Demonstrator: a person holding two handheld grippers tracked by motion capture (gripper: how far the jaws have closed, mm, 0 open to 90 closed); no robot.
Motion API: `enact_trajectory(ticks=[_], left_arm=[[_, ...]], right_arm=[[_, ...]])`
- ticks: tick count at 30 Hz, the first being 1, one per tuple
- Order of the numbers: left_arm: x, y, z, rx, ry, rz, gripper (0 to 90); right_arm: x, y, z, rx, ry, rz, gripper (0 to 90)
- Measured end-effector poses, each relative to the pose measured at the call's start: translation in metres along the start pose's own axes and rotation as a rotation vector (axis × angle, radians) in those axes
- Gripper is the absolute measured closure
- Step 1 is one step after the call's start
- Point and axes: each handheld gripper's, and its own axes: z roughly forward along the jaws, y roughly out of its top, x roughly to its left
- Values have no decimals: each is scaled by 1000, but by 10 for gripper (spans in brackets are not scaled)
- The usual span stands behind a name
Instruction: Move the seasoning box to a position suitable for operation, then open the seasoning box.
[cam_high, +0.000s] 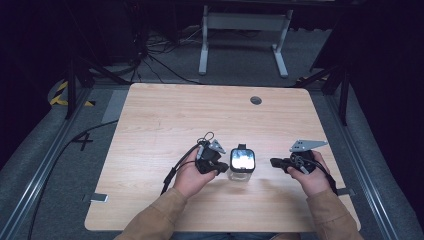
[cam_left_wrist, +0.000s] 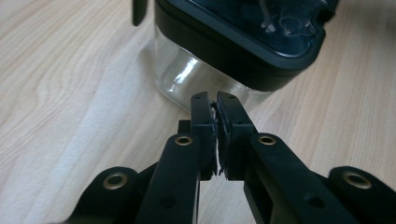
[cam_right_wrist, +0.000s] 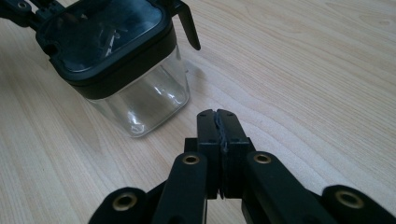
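Left gripper (cam_left_wrist: 215, 109) has its jaws pressed together with nothing between them, tips right up against the near side of the glass jar (cam_high: 240, 172) with the black lid (cam_right_wrist: 105, 39). Right gripper (cam_right_wrist: 217, 122) is pinched closed too, empty, sitting a little off the jar's other side. That jar stands upright on the wooden table (cam_high: 165, 115), between both grippers.
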Motion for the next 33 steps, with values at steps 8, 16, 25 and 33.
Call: enact_trajectory(ticks=[8,16,25,33], left_arm=[[-2,1,-2,10,5,20,838],[5,-4,-36,-32,34,-26,794],[16,-12,-62,-20,45,-68,732],[23,-20,-75,0,75,-87,709]], right_arm=[[-2,0,-2,-3,-3,-5,899],[-2,5,-7,-27,29,-5,900],[1,32,-18,-79,83,-67,900],[8,71,-5,-80,122,-150,900]])
